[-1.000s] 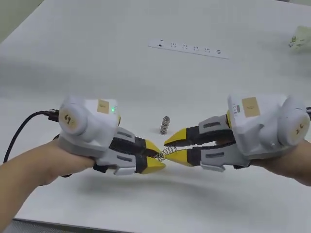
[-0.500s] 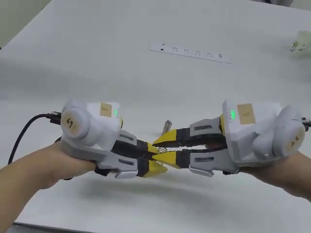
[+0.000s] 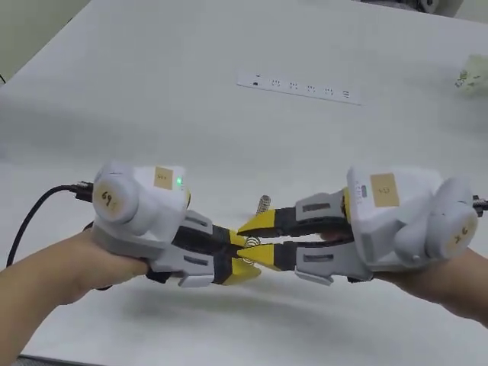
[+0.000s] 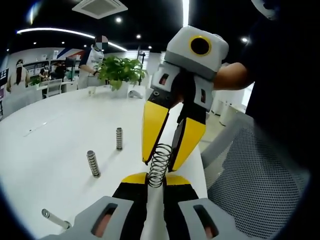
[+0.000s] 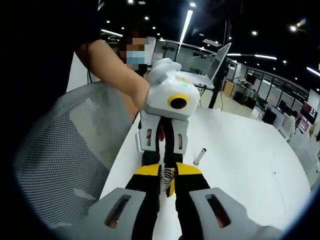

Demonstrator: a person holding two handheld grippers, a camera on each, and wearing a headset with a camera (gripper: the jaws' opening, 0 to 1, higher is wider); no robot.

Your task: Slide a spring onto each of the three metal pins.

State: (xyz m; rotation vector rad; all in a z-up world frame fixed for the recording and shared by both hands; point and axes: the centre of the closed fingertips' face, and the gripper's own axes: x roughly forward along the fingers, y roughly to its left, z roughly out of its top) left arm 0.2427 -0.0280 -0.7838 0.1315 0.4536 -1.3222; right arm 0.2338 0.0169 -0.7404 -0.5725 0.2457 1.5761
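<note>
Both grippers meet above the counter point(image 4: 60, 130), each clamped on 1 end of the spring point(image 4: 159, 165): the left gripper point(image 4: 155, 179) on the lower end, the right gripper point(image 5: 168, 175) on the upper. A near sprung pin point(image 4: 93, 163) and a far sprung pin point(image 4: 119, 138) stand beyond, and a bare pin point(image 4: 52, 218) lies nearby. This is probably the 3rd spring. Next, 1 gripper needs to let go and fetch that pin.

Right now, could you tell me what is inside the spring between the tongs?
The spring shows open coils, nothing discernible within; its lower end is hidden between the left tongs.
</note>
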